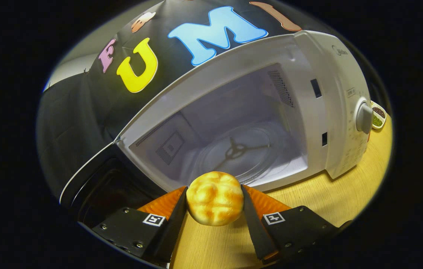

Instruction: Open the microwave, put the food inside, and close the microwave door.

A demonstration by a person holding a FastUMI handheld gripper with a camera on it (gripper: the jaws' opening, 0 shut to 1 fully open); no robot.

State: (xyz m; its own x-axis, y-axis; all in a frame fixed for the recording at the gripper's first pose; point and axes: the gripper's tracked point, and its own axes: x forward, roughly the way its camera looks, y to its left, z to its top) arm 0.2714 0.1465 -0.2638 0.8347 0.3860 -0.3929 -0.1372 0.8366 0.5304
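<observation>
A round golden bread bun (pixel 215 198) sits between my two fingers, and my gripper (pixel 215 203) is shut on it, both fingers pressing its sides. I hold it above the wooden table, just in front of the white microwave (pixel 338 112). The microwave's dark door (pixel 95 186) is swung open to the left of my fingers. Inside the lit cavity lies the glass turntable (pixel 233 151), bare, just beyond the bun.
The microwave's control panel with a round knob (pixel 363 117) is on its right side. A small white dish with dark and green contents (pixel 378 116) stands behind the microwave on the wooden table (pixel 327 201).
</observation>
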